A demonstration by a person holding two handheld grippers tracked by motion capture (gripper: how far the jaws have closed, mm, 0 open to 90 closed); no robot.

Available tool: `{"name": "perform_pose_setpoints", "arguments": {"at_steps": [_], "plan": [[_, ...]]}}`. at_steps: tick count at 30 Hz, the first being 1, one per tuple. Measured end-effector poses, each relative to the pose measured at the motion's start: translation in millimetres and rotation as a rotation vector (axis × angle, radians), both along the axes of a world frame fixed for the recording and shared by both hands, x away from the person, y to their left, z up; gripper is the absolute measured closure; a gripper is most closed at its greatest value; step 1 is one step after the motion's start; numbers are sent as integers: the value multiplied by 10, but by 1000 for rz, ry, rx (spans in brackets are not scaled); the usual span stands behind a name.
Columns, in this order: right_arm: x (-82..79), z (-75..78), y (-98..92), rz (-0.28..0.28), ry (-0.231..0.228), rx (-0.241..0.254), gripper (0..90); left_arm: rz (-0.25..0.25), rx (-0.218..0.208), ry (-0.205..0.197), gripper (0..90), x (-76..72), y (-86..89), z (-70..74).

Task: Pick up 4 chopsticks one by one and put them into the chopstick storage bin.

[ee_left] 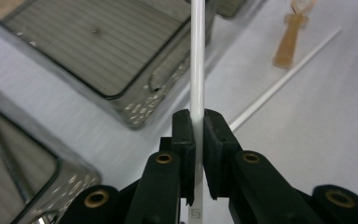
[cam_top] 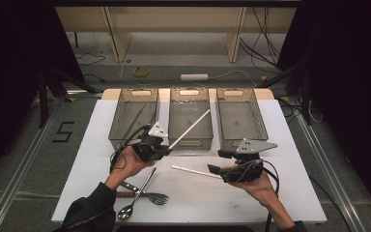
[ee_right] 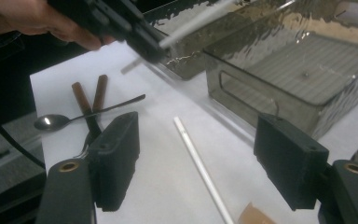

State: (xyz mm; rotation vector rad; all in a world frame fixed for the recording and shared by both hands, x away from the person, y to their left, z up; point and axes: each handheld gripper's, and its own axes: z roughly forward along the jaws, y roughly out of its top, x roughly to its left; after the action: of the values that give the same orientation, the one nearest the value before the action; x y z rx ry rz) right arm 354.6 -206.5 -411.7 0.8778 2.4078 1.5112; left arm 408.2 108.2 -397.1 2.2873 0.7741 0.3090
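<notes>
Bearing a small printed "5" near its gripped end, the white straw, pinched by the left gripper, points toward two o'clock over the middle basket, while the right gripper stands spread.

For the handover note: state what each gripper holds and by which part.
Left gripper clamps a white straw near its lower end. Right gripper is open and holds nothing; another straw lies on the table.

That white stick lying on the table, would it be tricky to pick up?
Probably somewhat. The stick is thin and round, so it may roll when nudged. It lies flat on the table, leaving little to grab. The one in the left gripper stays straight, so it's likely stiff and light.
</notes>
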Motion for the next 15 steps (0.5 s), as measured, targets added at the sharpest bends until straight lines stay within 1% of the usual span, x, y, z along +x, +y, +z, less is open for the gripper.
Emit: {"name": "perform_pose_setpoints", "arguments": {"at_steps": [2, 4, 5, 7, 10, 12, 13, 14, 15], "plan": [[-1, -49, -33, -3, 17, 27, 322, 28, -23, 4, 833, 28, 66, 21], [-17, -75, -48, -10, 18, 35, 322, 53, -45, 17, 833, 49, 130, 44], [-24, -84, -53, -7, 14, 32, 321, 67, -59, 23, 834, 57, 160, 54], [-49, -96, -55, -12, 13, 32, 321, 86, -63, 17, 834, 76, 224, 82], [-75, -127, -55, -9, 18, 23, 320, 129, -92, 19, 833, 115, 305, 116], [-87, -145, -53, -6, 22, 16, 319, 151, -97, 20, 833, 151, 359, 132], [-95, -151, -52, -8, 21, 16, 318, 170, -98, 18, 833, 178, 393, 138], [-109, -151, -52, -9, 21, 14, 318, 186, -107, 20, 833, 204, 424, 140], [-119, -152, -51, -10, 18, 16, 315, 192, -109, 22, 833, 226, 452, 142]]}}
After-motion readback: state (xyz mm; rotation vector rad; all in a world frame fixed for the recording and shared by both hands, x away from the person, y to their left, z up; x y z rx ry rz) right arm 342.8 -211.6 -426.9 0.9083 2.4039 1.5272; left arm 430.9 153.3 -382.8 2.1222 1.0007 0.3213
